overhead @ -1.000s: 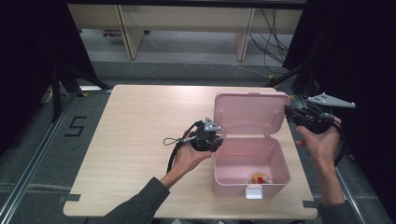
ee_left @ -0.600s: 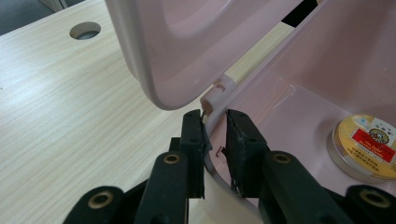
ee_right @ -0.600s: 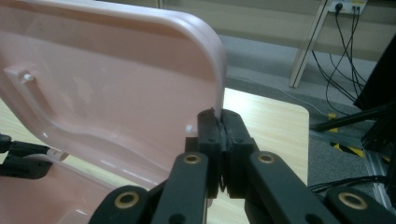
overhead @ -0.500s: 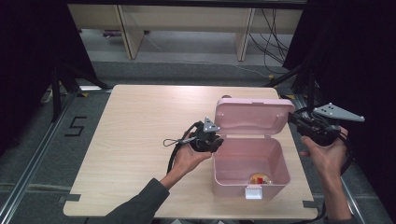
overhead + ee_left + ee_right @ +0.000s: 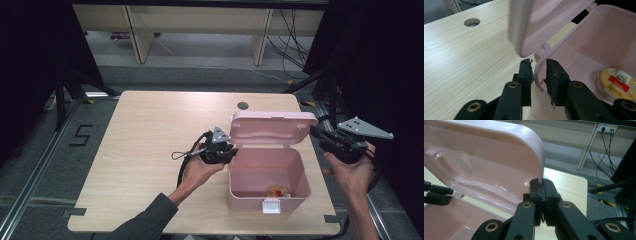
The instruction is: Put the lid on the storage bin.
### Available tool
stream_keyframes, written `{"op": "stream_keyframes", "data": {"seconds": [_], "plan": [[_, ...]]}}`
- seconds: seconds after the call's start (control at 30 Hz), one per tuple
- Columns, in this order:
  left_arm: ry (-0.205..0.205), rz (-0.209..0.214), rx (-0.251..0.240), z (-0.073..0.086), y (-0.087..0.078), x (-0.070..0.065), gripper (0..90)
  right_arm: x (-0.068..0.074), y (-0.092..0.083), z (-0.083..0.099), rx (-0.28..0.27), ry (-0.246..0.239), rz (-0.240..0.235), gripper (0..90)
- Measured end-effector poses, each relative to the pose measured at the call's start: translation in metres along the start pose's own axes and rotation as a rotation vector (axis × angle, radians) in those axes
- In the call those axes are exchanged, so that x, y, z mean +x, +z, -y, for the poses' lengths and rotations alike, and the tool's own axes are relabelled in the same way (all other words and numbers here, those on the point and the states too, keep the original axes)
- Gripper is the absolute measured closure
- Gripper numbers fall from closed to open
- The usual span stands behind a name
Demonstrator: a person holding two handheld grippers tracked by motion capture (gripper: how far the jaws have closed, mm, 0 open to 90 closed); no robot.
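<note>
On table [image 5: 150,130], left gripper [image 5: 538,67] straddles the box [image 5: 295,175] wall, jaws just loosening. Right gripper [image 5: 542,185], jaws closed, nudges the lid [image 5: 272,127]; push it down slowly.

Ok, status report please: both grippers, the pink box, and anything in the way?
Left gripper astride the pink box wall, jaws just easing open. Right gripper shut, empty, beside the raised lid. Round tin inside. Nothing in the way.
</note>
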State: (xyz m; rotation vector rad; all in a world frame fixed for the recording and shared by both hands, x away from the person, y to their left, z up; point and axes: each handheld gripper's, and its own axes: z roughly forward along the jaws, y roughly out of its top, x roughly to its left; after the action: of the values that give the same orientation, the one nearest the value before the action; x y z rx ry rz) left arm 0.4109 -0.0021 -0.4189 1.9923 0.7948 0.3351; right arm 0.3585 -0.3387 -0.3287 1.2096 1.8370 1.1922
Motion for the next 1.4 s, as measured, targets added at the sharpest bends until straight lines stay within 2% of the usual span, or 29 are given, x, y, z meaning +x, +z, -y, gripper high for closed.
{"op": "stream_keyframes", "data": {"seconds": [0.1,0.17,0.2,0.23,0.27,0.3,0.33,0.37,0.47,0.5,0.53,0.57,0.6,0.67,0.7,0.73,0.8,0.83,0.87,0.93,1.07,1.13,1.17,1.2,1.23,1.27,1.33,1.37,1.4], "plan": [[-0.031,0.038,-0.032,0.0,-0.012,0.003,71.8,0.0,-0.002,0.001,-0.001,-0.005,0.0,88.2],[-0.024,0.047,-0.024,0.0,-0.022,0.004,71.5,0.001,-0.003,0.002,0.002,-0.017,-0.007,88.1],[-0.032,0.057,-0.035,0.0,-0.027,0.003,71.3,0.002,-0.004,0.003,-0.007,-0.015,0.008,88.1],[-0.034,0.056,-0.037,0.001,-0.029,0.003,71.2,0.003,-0.006,0.004,0.008,0.003,-0.001,88.0],[-0.024,0.049,-0.034,0.002,-0.033,0.002,71.2,0.002,-0.006,0.005,-0.009,-0.02,0.007,88.0],[-0.017,0.063,-0.019,0.003,-0.037,0.002,71.4,0.002,-0.007,0.006,-0.015,-0.028,0.01,87.9],[-0.014,0.061,-0.022,0.005,-0.039,0.002,71.3,0.003,-0.009,0.006,-0.002,-0.02,-0.006,87.9],[-0.02,0.058,-0.02,0.006,-0.041,0.001,71.1,0.003,-0.01,0.006,0.006,-0.013,-0.001,87.8],[-0.01,0.074,-0.008,0.011,-0.047,0.001,71.0,0.004,-0.012,0.009,-0.003,-0.011,-0.01,87.6],[-0.006,0.073,-0.004,0.013,-0.049,0.001,70.5,0.006,-0.014,0.009,0.011,0.002,-0.004,87.5],[-0.007,0.076,-0.004,0.015,-0.051,0.001,69.5,0.005,-0.014,0.01,-0.008,-0.016,-0.003,87.5],[-0.016,0.071,-0.005,0.017,-0.052,0.001,67.0,0.006,-0.015,0.011,-0.001,0.0,0.001,87.5],[-0.017,0.084,0.0,0.019,-0.054,0.002,66.2,0.004,-0.015,0.012,-0.011,-0.03,0.0,87.4],[-0.021,0.074,-0.004,0.023,-0.058,0.001,64.7,0.006,-0.019,0.013,0.012,-0.018,-0.022,87.4],[-0.022,0.076,0.0,0.024,-0.06,0.001,63.0,0.007,-0.019,0.014,0.005,-0.024,-0.009,87.3],[-0.023,0.078,-0.001,0.026,-0.062,0.002,60.8,0.006,-0.02,0.014,0.007,-0.035,-0.019,87.3],[-0.024,0.075,0.001,0.029,-0.067,0.002,57.6,0.007,-0.022,0.017,0.009,-0.02,-0.017,87.0],[-0.025,0.077,-0.002,0.031,-0.069,0.002,56.2,0.006,-0.022,0.017,0.001,-0.032,-0.022,87.0],[-0.021,0.075,0.0,0.033,-0.072,0.002,53.6,0.007,-0.024,0.018,0.001,-0.013,-0.022,87.0],[-0.017,0.073,0.001,0.037,-0.079,0.001,50.9,0.008,-0.026,0.021,0.005,-0.035,-0.016,86.9],[-0.015,0.074,0.01,0.045,-0.09,0.001,43.3,0.01,-0.03,0.025,0.013,-0.016,-0.034,86.6],[-0.015,0.069,0.011,0.049,-0.096,0.0,41.5,0.011,-0.033,0.028,0.018,-0.005,-0.041,86.4],[-0.016,0.068,0.01,0.051,-0.098,0.0,40.3,0.011,-0.034,0.029,0.017,-0.018,-0.035,86.4],[0.0,0.066,0.023,0.054,-0.101,0.0,39.4,0.01,-0.035,0.031,0.016,-0.025,-0.041,86.4],[-0.003,0.069,0.024,0.055,-0.102,-0.001,38.3,0.012,-0.036,0.033,0.023,-0.001,-0.043,86.3],[-0.004,0.069,0.017,0.058,-0.103,-0.002,37.6,0.011,-0.036,0.033,0.018,-0.024,-0.045,86.3],[0.001,0.066,0.034,0.062,-0.106,-0.003,36.7,0.011,-0.037,0.035,0.011,-0.032,-0.036,86.2],[0.004,0.064,0.033,0.064,-0.106,-0.004,36.3,0.013,-0.037,0.036,0.017,-0.014,-0.045,86.2],[0.006,0.064,0.037,0.066,-0.108,-0.004,36.3,0.012,-0.038,0.037,0.015,-0.026,-0.043,86.2]]}}
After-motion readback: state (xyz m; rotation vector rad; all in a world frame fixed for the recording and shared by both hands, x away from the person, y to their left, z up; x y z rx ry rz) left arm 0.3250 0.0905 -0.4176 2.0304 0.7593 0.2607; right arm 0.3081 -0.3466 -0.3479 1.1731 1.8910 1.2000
